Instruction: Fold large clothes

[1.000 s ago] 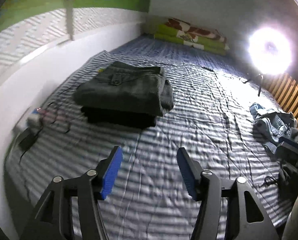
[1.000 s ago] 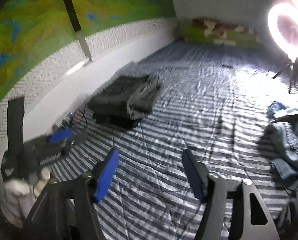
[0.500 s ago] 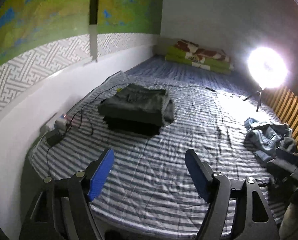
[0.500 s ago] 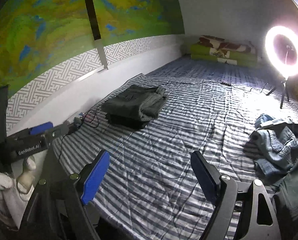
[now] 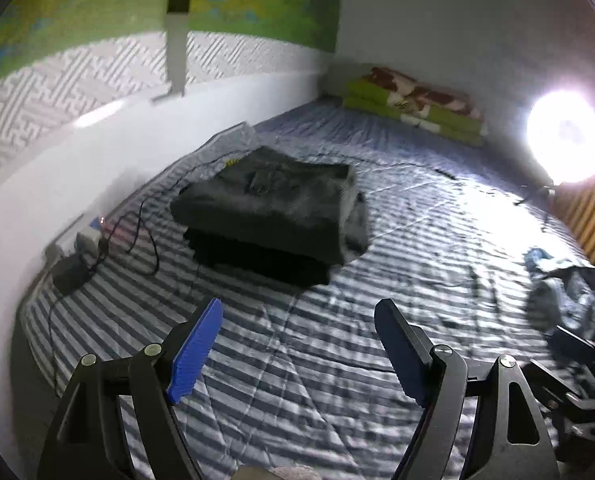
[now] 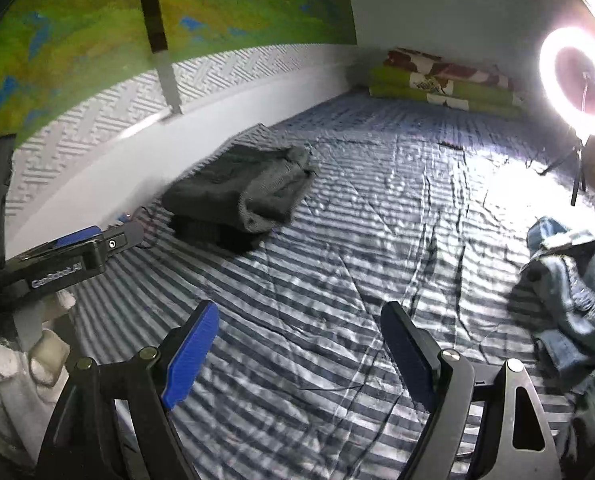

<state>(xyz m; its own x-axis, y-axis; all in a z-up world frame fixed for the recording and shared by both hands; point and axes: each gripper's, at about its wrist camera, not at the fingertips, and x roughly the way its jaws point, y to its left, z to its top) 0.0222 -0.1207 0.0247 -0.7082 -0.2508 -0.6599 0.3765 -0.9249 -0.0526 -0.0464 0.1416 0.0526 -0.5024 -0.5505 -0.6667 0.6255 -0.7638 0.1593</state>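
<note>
Left gripper: jaws wide apart, nothing between blue pads, hovering above striped bedsheet. Right gripper: jaws likewise wide, empty, over same sheet. Folded dark clothes stack lies on sheet near white wall, ahead of both grippers, well apart from them. Crumpled denim garment lies unfolded at right side of sheet. Ring light lit at far right. Cables beside stack.

Striped bedspread open centre; folded stack far-left, denim heap right
</note>
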